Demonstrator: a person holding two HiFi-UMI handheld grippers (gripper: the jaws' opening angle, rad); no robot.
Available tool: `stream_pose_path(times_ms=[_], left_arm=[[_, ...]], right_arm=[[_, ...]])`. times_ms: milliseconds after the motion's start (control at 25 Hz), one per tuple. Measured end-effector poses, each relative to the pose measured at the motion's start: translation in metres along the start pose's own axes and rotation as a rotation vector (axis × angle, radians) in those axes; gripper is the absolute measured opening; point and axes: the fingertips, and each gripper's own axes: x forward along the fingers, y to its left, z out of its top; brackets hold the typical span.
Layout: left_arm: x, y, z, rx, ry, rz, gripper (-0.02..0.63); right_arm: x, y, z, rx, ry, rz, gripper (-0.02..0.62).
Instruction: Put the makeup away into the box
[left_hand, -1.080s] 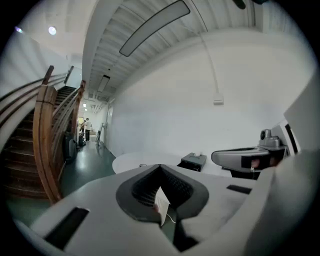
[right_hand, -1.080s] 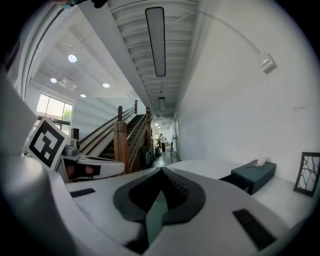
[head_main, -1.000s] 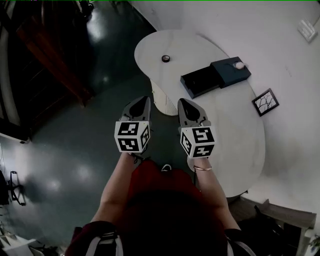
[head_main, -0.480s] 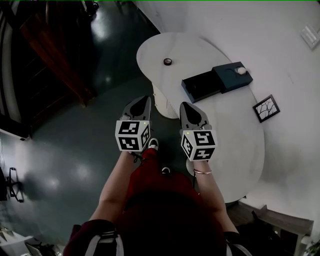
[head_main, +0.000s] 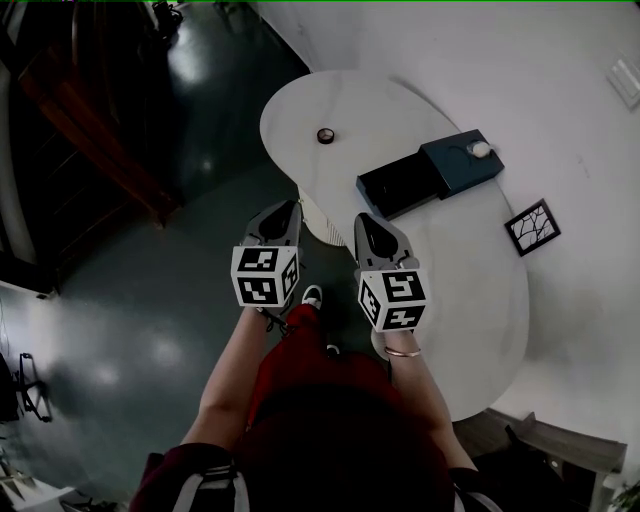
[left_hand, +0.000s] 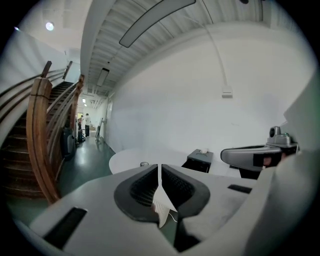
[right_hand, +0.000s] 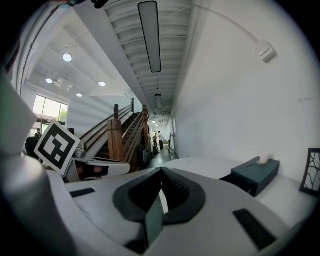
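Note:
A dark box (head_main: 460, 165) with its black drawer (head_main: 398, 186) pulled out lies on the white oval table (head_main: 470, 270). On the box lid rests a small white item (head_main: 481, 149). A small round makeup pot (head_main: 325, 135) stands alone near the table's far end. Both grippers hang side by side in the air before the table's near edge, apart from all of these. My left gripper (head_main: 284, 207) (left_hand: 159, 165) is shut on nothing. My right gripper (head_main: 366, 218) (right_hand: 161, 170) has its jaws together and is empty too. The box (right_hand: 255, 172) lies ahead to its right.
A small framed picture (head_main: 532, 227) lies on the table right of the box. A white ribbed pedestal (head_main: 322, 205) carries the table. Dark glossy floor (head_main: 180, 260) spreads to the left, with a wooden staircase (left_hand: 42, 135) beyond. White wall (head_main: 520, 70) runs behind the table.
Both grippers have drifted a little toward the table, keeping side by side with jaws together. The person's foot has come into view below them.

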Motion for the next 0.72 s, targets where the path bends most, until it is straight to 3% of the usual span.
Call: stream_pose_path(times_ms=[280, 720], left_arm=[[0.048, 0.014, 0.000, 0.017, 0.044, -0.028, 0.029], [0.127, 0.047, -0.004, 0.040, 0.116, -0.053, 0.127]], right_arm=[[0.036, -0.020, -0.003, 0.014, 0.031, -0.022, 0.014], [0.099, -0.046, -0.008, 0.042, 0.085, -0.058, 0.014]])
